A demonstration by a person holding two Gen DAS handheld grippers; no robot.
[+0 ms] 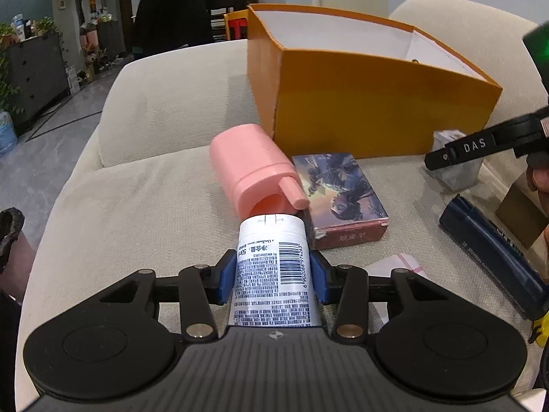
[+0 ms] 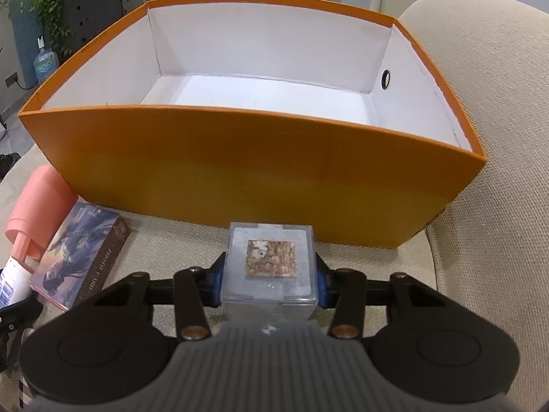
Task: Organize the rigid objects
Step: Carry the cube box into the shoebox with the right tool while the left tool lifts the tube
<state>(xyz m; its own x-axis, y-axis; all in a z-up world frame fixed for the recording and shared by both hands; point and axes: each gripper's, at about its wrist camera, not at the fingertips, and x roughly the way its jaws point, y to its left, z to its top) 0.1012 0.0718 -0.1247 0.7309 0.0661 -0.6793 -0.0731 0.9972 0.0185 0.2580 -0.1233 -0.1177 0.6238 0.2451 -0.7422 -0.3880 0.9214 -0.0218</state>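
Left fingers clenched on white tube, pitched down; right fingers clenched on clear plastic case, orange box just ahead.

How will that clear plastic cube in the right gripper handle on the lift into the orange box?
The clear plastic cube looks rigid with flat sides, so the right gripper should hold it squarely. Its smooth walls may be slippery. It seems hollow, probably light, and unlikely to roll once set in the orange box.

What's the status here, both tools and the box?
Left tool shut on white barcoded tube. Right tool shut on clear plastic cube. Orange cardboard box ahead, empty. Nothing blocking.
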